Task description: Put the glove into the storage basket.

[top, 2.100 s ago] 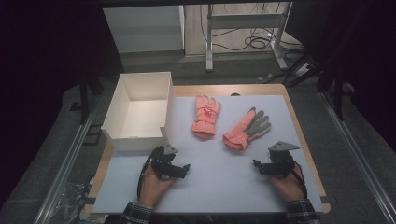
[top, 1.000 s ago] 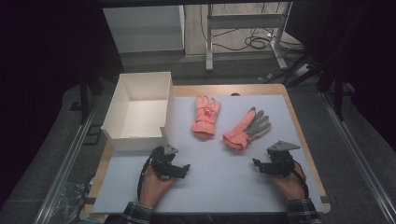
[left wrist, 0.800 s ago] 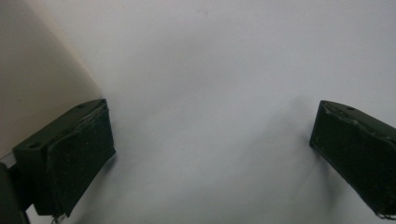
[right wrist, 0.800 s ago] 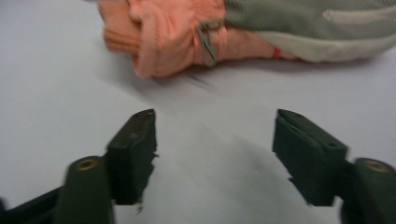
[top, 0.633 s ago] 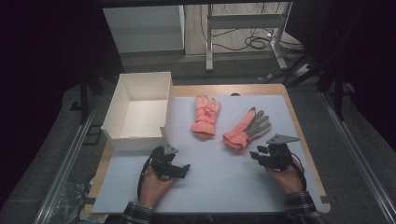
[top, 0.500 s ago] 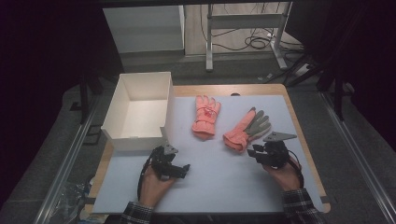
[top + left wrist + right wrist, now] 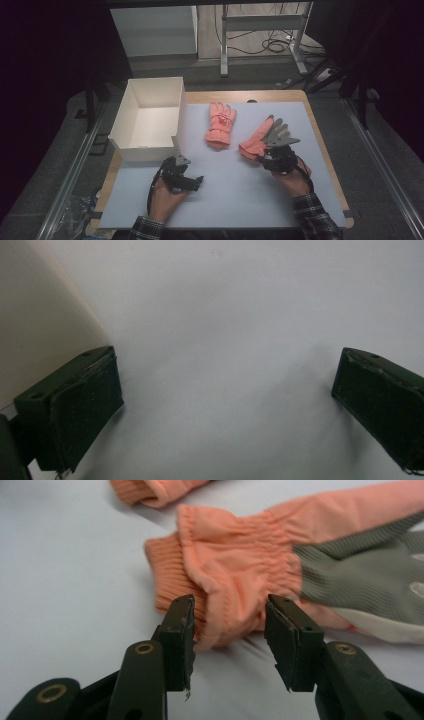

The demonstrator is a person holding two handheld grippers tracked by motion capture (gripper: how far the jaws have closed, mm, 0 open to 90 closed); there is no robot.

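Two orange gloves lie on the pale mat (image 7: 230, 200). One glove (image 7: 221, 125) lies back up at the centre. The other, grey-palmed glove (image 7: 256, 141) lies to its right, its cuff toward me (image 7: 225, 570). My right gripper (image 7: 267, 156) has reached that cuff, and its jaws have just been opening. In the right gripper view the gripper (image 7: 227, 610) straddles the near edge of the cuff; one pad brushes the ribbing, and a thin gap shows at the other. My left gripper (image 7: 185, 175) rests on the mat, wide open (image 7: 227, 390), with nothing between its jaws.
An empty white box (image 7: 145, 150) stands at the back left of the mat, its wall (image 7: 40, 315) just beside my left gripper. The first glove's cuff (image 7: 150, 490) lies beyond the cuff I am at. Bare mat (image 7: 225, 300) stretches between my two hands.
My right gripper has moved up and to the left across the mat, from the front right to the grey-palmed glove's cuff. The left hand and both gloves have stayed put.
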